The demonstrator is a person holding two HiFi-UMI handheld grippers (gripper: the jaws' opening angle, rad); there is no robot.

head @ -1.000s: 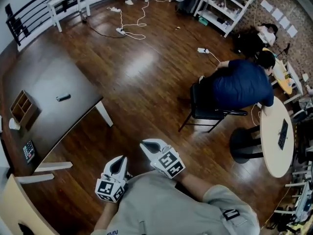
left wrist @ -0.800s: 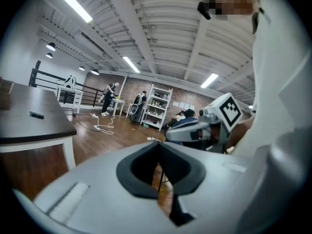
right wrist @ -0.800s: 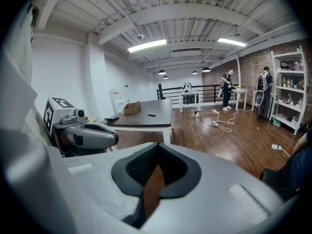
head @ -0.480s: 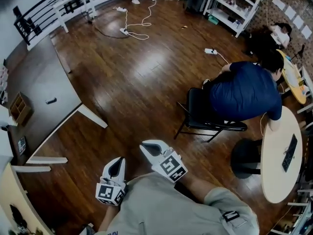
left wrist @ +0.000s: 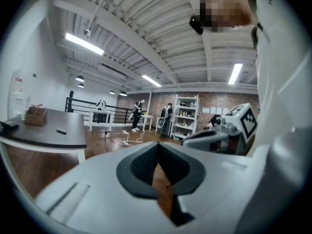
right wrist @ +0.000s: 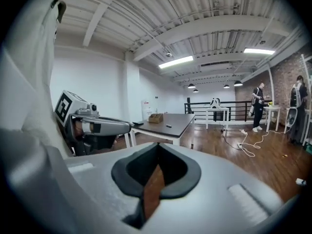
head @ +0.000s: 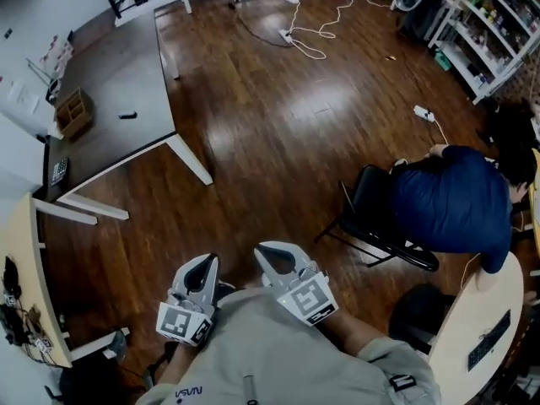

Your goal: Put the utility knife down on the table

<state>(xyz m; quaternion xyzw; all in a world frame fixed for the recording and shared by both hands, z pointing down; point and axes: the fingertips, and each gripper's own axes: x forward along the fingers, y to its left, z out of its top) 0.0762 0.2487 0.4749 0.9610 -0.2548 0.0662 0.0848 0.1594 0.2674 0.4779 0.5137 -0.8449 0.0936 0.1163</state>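
Both grippers are held close to my torso, side by side, well away from the dark table (head: 110, 74) at the upper left. On that table lies a small dark object (head: 126, 116), too small to tell whether it is the utility knife. My left gripper (head: 202, 265) is shut with nothing between its jaws, which meet at the tip in the left gripper view (left wrist: 157, 145). My right gripper (head: 272, 251) is shut and empty too (right wrist: 157, 147). The right gripper view shows the table (right wrist: 178, 122) ahead, with the small dark object (right wrist: 168, 126) on it.
A wooden box (head: 73, 112) and a keypad-like device (head: 59, 171) sit on the table's left side. A person in a blue top (head: 456, 205) sits on a black chair (head: 371, 218) by a round table (head: 477, 336). Cables (head: 308, 32) lie on the wooden floor, and shelves (head: 489, 32) stand at the right.
The head view has swung, so the dark table shifted from the left edge to the upper left and the seated person moved lower right. Both grippers stayed shut and empty near my torso.
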